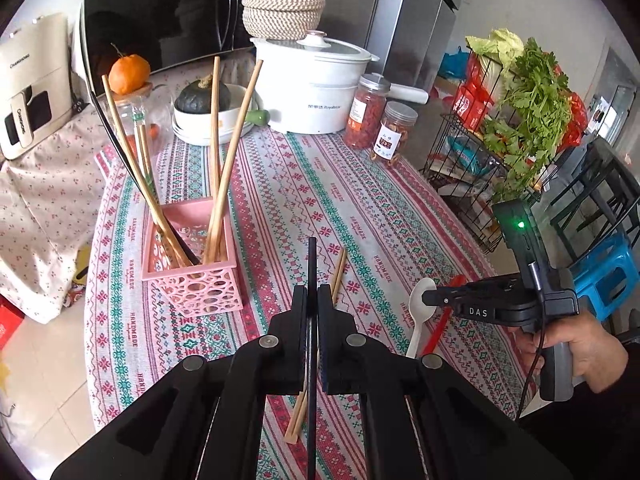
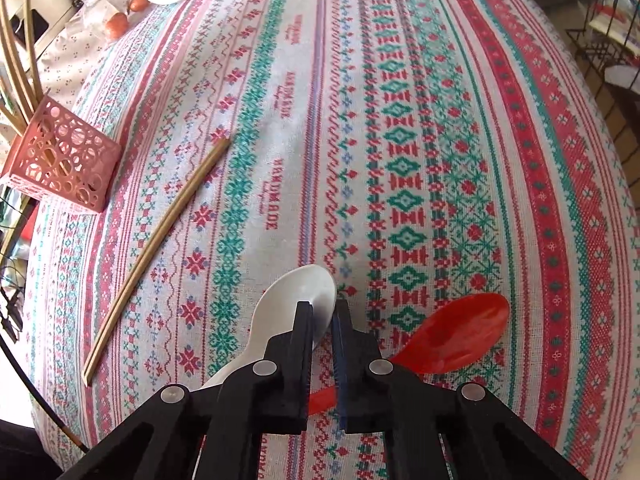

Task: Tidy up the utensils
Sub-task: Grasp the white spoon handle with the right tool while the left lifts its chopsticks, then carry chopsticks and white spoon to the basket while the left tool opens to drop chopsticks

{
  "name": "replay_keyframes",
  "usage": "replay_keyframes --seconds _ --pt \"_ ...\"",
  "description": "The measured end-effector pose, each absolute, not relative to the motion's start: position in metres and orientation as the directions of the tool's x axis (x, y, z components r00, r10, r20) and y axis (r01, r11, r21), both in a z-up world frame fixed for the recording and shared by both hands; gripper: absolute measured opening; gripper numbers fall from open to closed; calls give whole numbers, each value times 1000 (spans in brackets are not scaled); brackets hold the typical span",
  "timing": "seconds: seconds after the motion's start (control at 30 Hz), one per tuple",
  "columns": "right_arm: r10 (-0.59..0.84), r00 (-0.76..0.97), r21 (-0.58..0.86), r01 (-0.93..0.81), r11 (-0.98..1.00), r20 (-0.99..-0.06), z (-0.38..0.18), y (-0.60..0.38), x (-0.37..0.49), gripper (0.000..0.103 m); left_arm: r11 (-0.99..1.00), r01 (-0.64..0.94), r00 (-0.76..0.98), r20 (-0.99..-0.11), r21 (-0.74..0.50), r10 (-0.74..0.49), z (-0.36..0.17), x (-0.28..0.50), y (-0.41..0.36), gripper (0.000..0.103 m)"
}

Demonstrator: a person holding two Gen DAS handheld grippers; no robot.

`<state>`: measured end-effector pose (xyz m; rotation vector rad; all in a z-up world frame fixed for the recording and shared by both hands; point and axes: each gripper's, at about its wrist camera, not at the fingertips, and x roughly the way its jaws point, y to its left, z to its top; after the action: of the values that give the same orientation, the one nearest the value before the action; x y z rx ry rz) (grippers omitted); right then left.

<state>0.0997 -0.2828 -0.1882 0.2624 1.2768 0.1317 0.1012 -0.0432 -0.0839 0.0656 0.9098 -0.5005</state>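
Note:
My left gripper (image 1: 312,294) is shut on a black chopstick (image 1: 311,264) and holds it above the table, right of the pink openwork holder (image 1: 192,248) with several wooden chopsticks standing in it. A wooden chopstick pair (image 1: 338,276) lies on the cloth under it, also in the right wrist view (image 2: 160,240). My right gripper (image 2: 323,308) is nearly closed around the rim of a white spoon (image 2: 288,304) lying on the cloth; a red spoon (image 2: 452,336) lies just right of it. The holder (image 2: 60,160) sits far left.
A patterned tablecloth (image 1: 400,208) covers the table. At the back stand a white cooker (image 1: 312,92), two snack jars (image 1: 366,112), stacked bowls with a squash (image 1: 204,96) and a microwave (image 1: 160,20). A wire rack with greens (image 1: 516,120) stands right.

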Motion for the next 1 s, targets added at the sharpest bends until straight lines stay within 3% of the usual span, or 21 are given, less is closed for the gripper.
replay_keyframes --seconds 0.3,0.63,1.0 --pt "198 465 199 -47 979 -863 -129 -252 86 3 880 442 578 -694 -174 -428 -43 90 -21 4" --pt "162 671 126 -103 987 -723 -57 -222 79 2 887 416 711 -536 -202 -455 11 77 12 4" --pt "186 759 143 -123 982 -624 -20 -202 87 2 925 293 862 -352 -241 -365 60 82 66 4"
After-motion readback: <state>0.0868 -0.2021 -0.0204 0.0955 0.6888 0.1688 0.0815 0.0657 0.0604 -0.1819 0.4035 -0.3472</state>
